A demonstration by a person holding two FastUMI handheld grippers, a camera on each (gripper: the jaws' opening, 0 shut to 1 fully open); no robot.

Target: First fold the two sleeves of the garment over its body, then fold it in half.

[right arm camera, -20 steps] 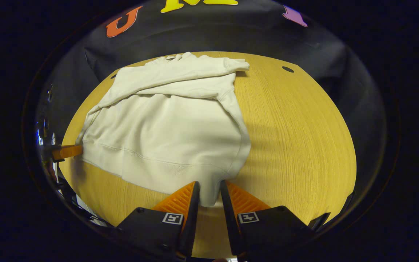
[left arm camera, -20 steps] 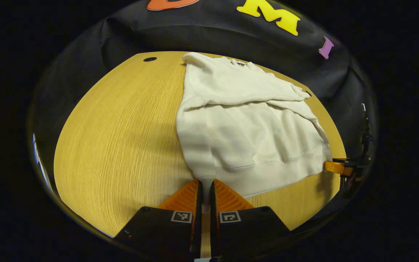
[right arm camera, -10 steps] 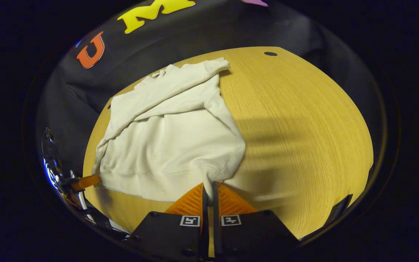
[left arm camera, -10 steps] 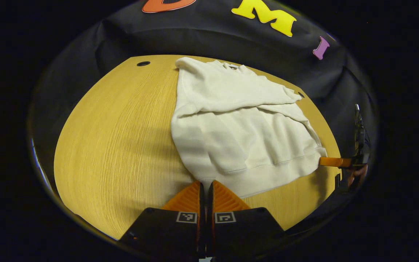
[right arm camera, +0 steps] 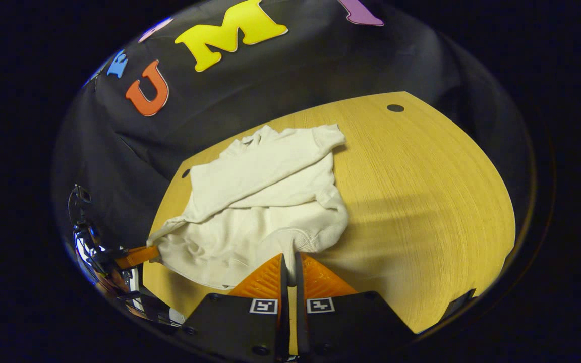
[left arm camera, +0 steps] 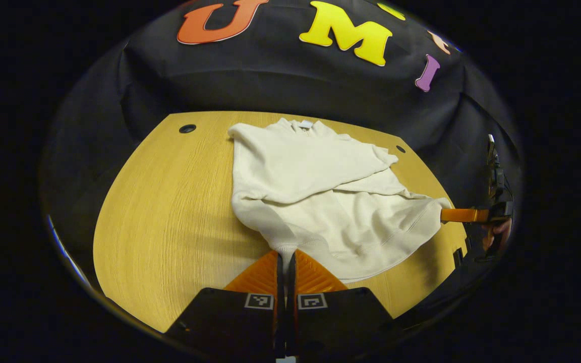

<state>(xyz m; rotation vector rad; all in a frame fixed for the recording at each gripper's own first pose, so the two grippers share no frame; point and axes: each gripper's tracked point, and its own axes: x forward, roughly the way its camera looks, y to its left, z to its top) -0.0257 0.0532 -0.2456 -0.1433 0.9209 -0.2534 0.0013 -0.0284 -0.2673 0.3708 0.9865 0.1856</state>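
Left gripper view has the left gripper [left arm camera: 286,259] and right gripper [right arm camera: 289,262] each clamped on a hem corner of the garment [left arm camera: 315,186], lifted for halving.

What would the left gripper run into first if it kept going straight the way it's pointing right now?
The left gripper is already shut on the sweatshirt hem corner, so straight ahead it likely meets more sweatshirt, bunching it toward the folded sleeves. Depth is uncertain.

No readable text. Square coded markers [left arm camera: 258,301] on the left gripper [left arm camera: 285,262] body; garment [left arm camera: 321,186] neck tag [left arm camera: 306,124] too small to read.
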